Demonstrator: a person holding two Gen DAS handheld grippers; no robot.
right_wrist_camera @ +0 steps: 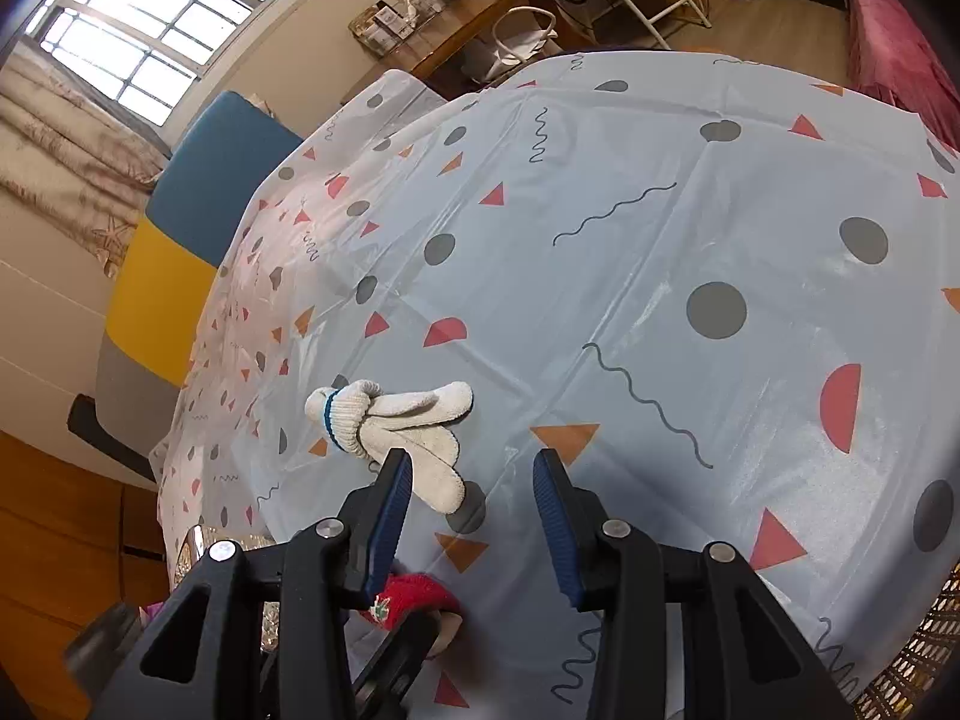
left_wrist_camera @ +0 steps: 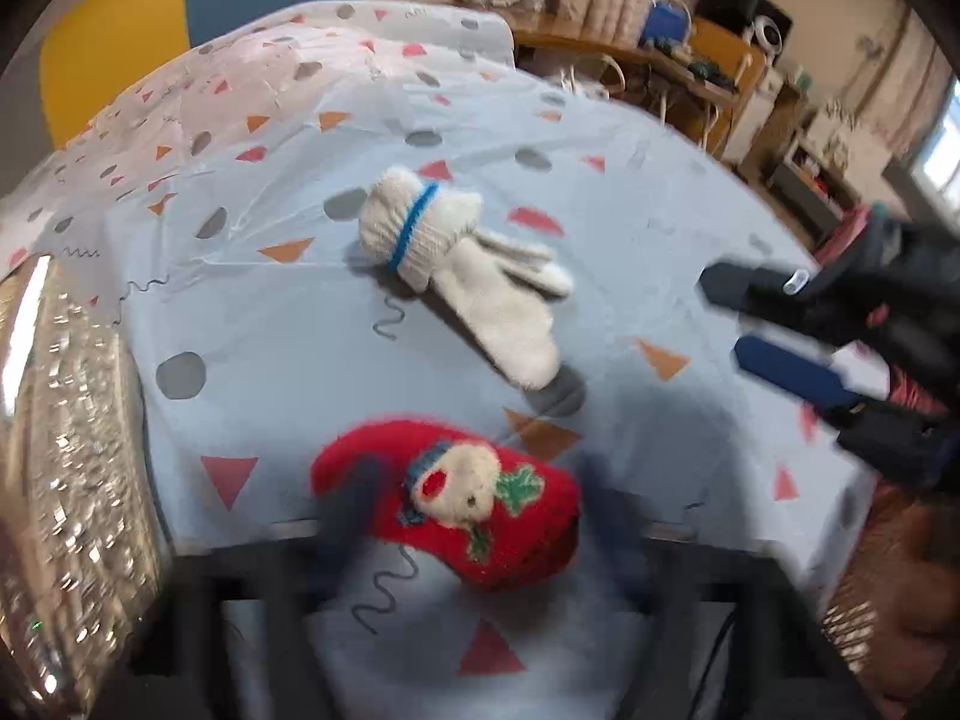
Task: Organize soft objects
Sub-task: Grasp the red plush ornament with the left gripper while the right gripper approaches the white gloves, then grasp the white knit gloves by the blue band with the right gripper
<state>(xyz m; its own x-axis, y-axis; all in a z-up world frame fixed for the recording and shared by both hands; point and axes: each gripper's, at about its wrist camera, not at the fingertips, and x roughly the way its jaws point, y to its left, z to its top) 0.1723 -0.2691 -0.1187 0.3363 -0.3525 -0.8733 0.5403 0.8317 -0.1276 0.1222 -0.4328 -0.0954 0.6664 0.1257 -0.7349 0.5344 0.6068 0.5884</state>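
A red sock with a bear face [left_wrist_camera: 480, 516] lies on the light-blue patterned tablecloth [left_wrist_camera: 288, 324] near its front edge. My left gripper [left_wrist_camera: 480, 489] is low over it, its fingers blurred. The left finger overlaps the sock's left part and the right finger stands just off its right edge, so the jaws read as open around it. Farther back lies a rolled pair of white knit gloves with a blue band [left_wrist_camera: 474, 276] [right_wrist_camera: 396, 420]. My right gripper [right_wrist_camera: 474, 474] [left_wrist_camera: 729, 321] hovers open and empty just right of the gloves. The sock [right_wrist_camera: 414, 597] shows below it.
A shiny sequinned object [left_wrist_camera: 72, 450] stands at the table's left. A woven basket [right_wrist_camera: 918, 660] sits at the near right corner. A yellow and blue chair back [right_wrist_camera: 174, 252] stands beyond the table's far side. Shelves and a desk line the room behind.
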